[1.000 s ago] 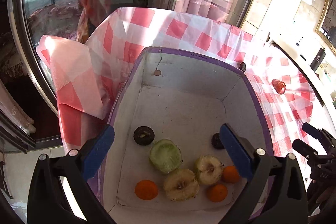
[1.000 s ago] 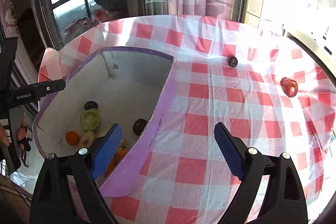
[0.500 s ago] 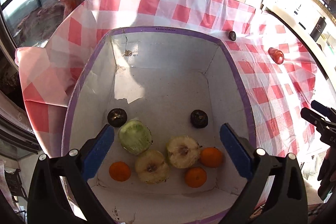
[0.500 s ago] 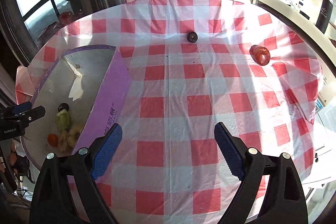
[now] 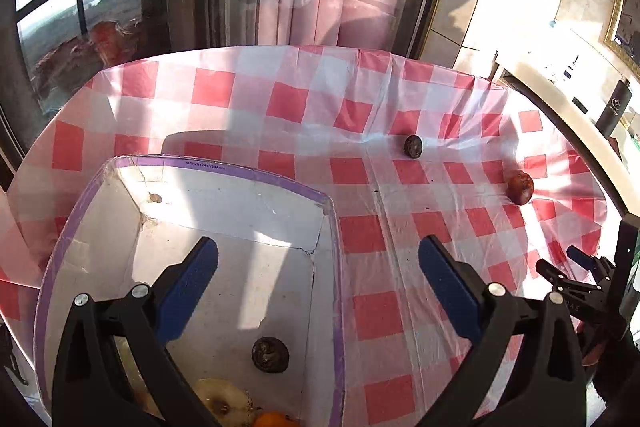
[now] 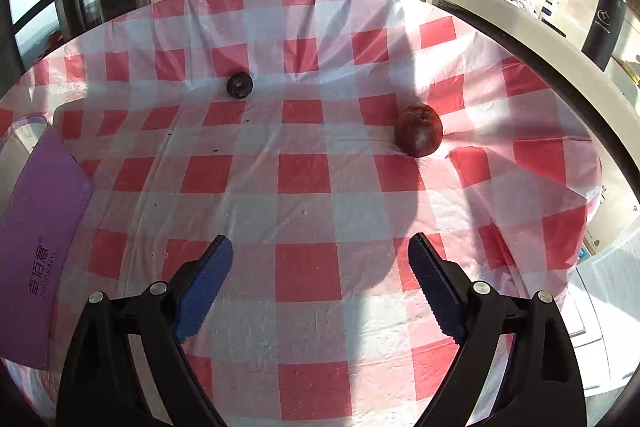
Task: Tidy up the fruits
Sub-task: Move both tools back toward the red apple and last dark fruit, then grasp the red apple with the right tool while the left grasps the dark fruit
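Note:
A purple-rimmed box [image 5: 332,267] stands at the table's left; its purple outer wall shows in the right wrist view [image 6: 36,247]. Inside it I see a dark round fruit [image 5: 270,354], a pale apple [image 5: 218,401] and an orange [image 5: 274,419]. On the red-checked cloth lie a small dark fruit [image 6: 239,85] [image 5: 413,146] and a red apple [image 6: 418,130] [image 5: 520,187]. My left gripper [image 5: 318,253] is open and empty above the box's right wall. My right gripper [image 6: 320,251] is open and empty above the cloth, short of both loose fruits; it also shows in the left wrist view [image 5: 576,275].
The round table [image 6: 304,179] ends at a curved edge on the right. A white counter [image 6: 520,27] with a black bottle [image 6: 604,27] runs behind it. Tall windows [image 5: 120,7] stand at the back left.
Both grippers swung right and tilted up. The left view moved off the box's fruit toward the open cloth. The right view left the box behind; the red apple and dark fruit are closer.

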`<state>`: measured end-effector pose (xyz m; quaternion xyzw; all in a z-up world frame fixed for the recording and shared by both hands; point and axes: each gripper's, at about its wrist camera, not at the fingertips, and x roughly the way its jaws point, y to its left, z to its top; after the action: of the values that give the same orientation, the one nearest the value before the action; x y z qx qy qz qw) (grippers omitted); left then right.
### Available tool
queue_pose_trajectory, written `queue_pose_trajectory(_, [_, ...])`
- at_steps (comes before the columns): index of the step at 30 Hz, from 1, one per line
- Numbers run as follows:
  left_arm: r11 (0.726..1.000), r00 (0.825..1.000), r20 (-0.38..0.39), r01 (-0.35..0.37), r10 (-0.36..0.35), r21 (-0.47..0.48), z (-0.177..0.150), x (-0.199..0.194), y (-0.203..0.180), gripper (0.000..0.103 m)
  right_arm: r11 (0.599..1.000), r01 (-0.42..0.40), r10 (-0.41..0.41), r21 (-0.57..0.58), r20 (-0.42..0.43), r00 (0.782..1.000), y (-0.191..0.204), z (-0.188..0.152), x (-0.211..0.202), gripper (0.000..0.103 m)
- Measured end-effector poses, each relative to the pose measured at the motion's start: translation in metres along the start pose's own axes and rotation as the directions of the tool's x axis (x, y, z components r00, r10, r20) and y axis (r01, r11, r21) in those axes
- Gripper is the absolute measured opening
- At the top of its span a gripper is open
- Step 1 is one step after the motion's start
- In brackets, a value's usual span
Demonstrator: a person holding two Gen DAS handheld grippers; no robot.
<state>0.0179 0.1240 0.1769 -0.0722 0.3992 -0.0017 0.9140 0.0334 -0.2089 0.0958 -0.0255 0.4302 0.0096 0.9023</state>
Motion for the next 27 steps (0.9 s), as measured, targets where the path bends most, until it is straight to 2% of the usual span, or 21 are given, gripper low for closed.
queue_pose_trajectory(3, [0.999,0.999,-0.008,0.034,-0.034,-0.004,0.015,0.028,-0.041,0.101,0.994,0.060,-0.059,0.092,-0.013,0.998,-0.028,0.021,0.047,0.086])
queue_pose_trajectory(9, [0.993,0.995,-0.078,0.075,-0.067,0.092,0.027,0.094,-0.111,0.101,0.953,0.180,-0.176,0.243,-0.038,0.984,-0.061,0.064,0.123,0.086])
queue_pose_trajectory(13, [0.986,0.990,-0.135,0.066,-0.046,0.150,0.025,0.140,-0.133,0.101,0.941,0.227,-0.225,0.250,-0.036,0.974,-0.070,0.087,0.154,0.085])
queue_pose_trajectory(17, [0.981,0.984,-0.176,0.055,-0.021,0.189,0.023,0.179,-0.145,0.101,0.929,0.250,-0.249,0.274,-0.038,0.968,-0.078,0.098,0.176,0.085])
queue_pose_trajectory(21, [0.982,0.979,-0.204,0.046,-0.007,0.184,0.028,0.214,-0.151,0.101,0.912,0.268,-0.261,0.312,-0.062,0.963,-0.090,0.095,0.192,0.074])
queue_pose_trajectory(27, [0.990,0.976,-0.219,0.022,0.010,0.141,0.053,0.270,-0.160,0.101,0.904,0.205,-0.193,0.376,-0.070,0.979,-0.108,0.083,0.198,0.067])
